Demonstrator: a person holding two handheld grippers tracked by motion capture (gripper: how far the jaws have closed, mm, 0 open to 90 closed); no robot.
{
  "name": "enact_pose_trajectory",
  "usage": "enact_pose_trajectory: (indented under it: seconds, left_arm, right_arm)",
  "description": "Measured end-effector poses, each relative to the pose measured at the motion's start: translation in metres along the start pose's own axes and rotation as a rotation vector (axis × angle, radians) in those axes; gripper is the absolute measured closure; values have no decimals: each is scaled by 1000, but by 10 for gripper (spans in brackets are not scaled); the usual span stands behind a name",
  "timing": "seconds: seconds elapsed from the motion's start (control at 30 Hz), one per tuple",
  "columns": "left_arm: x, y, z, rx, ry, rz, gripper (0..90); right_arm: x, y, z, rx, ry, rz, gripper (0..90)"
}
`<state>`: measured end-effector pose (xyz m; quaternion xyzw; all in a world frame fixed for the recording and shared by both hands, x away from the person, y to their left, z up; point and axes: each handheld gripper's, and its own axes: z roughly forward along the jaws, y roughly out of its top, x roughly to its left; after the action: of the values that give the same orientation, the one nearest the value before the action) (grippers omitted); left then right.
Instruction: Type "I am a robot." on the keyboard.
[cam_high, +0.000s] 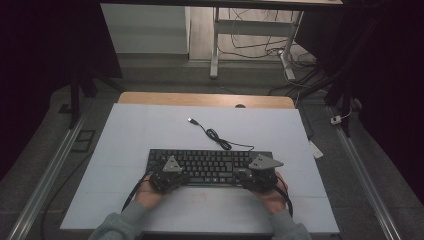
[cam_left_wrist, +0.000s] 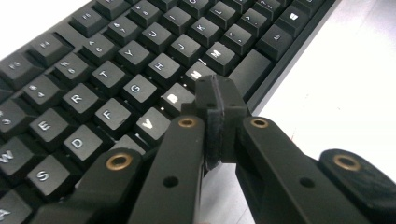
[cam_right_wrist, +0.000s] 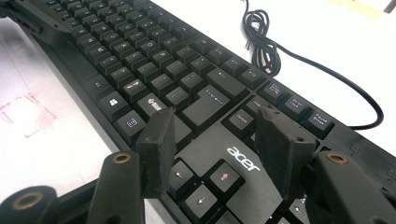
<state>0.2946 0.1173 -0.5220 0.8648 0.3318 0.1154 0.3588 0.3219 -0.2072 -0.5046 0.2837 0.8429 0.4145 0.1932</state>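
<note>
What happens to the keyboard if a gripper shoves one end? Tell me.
The keyboard would probably slide flat rather than tip: it is long, low and rigid, lying on a smooth white table. Pushed at one end, it would likely pivot. Its loosely coiled cable is floppy and should trail without much resistance.

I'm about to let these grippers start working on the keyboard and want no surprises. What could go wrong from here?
1. The left gripper is shut, its tip close over the keys near B and N; it could press two at once.
2. The right gripper is open, fingers straddling the keyboard above the arrow keys; lowering may catch neighbouring keys.
3. The loose USB cable could drag if the keyboard shifts.
</note>
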Motion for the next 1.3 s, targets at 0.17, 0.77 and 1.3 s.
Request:
enact_pose_trajectory:
  seconds: [0.17, 0.77, 1.3]
  left_arm:
    - [2, 2, -13, -69, 10, -13, 887]
    - [39, -9, -40, -129, 96, -212, 425]
    - [42, -10, -41, -120, 120, -224, 404]
  right_arm:
    - [-1, 0, -1, -2, -8, -2, 480]
    - [-1, 0, -1, 1, -8, -1, 479]
    - [-1, 0, 0, 5, -10, 0, 480]
